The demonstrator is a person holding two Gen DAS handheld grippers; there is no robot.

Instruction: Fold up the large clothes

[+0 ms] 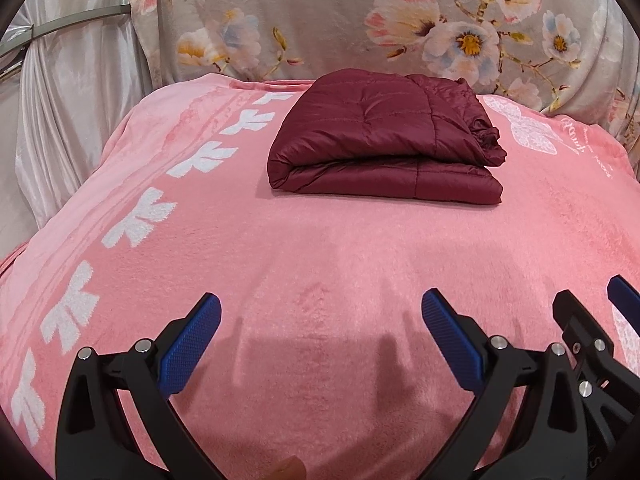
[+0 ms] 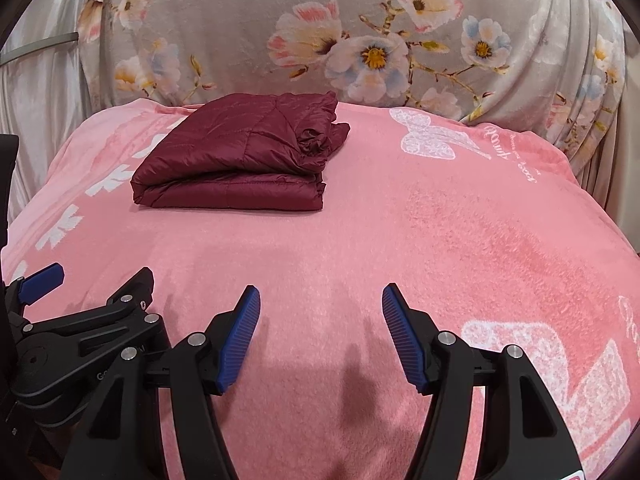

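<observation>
The right claw (image 1: 592, 300) is cut off by the left view's edge.

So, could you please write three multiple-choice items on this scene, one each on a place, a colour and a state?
1. Where does the jacket lie?
A. on the pink blanket, towards its far end
B. between the right gripper's fingers
C. on the floral cloth

2. What colour are the gripper pads?
A. red
B. blue
C. white

3. What state is the jacket in?
A. spread flat
B. hanging
C. folded into a compact stack

Answers:
1 A: the jacket rests on the pink blanket, in front of the floral cloth.
2 B: the left gripper and the right gripper both have blue pads.
3 C: its layers lie stacked, and both grippers are open and apart from it.
</observation>
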